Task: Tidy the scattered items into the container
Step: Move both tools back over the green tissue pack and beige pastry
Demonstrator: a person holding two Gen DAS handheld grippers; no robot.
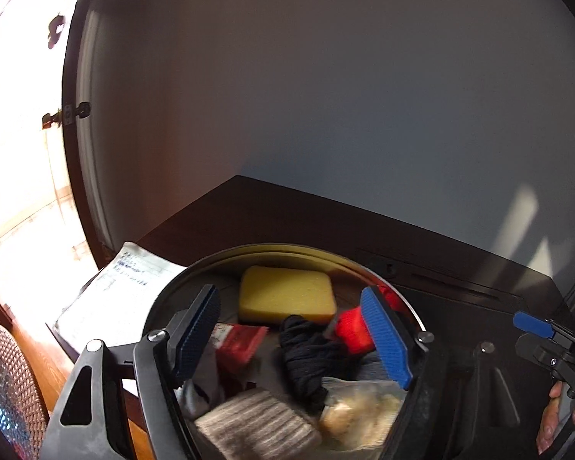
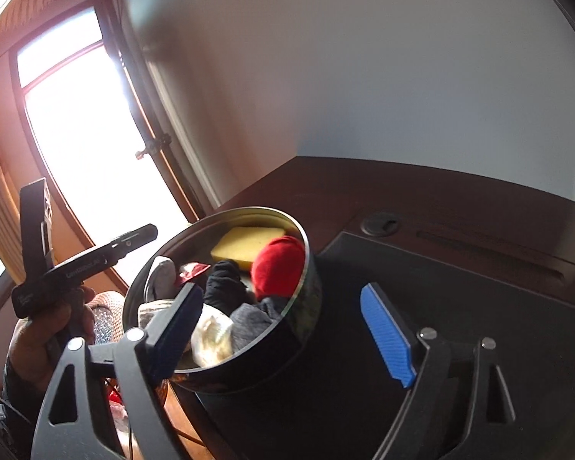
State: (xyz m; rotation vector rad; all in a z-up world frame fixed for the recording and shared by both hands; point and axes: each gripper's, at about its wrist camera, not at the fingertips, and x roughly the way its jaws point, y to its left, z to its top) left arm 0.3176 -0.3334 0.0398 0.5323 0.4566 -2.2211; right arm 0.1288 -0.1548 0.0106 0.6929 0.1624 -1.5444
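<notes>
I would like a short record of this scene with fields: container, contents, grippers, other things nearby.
container: round tin, on dark desk
contents: yellow sponge, red sock, black sock, red packet, striped beige sock, clear snack bag
grippers: left gripper jaws open above the tin; right gripper jaws open, empty
nearby: printed paper beside the tin

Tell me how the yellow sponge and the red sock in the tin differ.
The yellow sponge is a flat rectangular block with rounded corners; the red sock is bunched into a rounded lump. The sponge lies toward the far wall of the round tin, the sock nearer its right rim. Both rest inside the tin, untouched by either gripper.
</notes>
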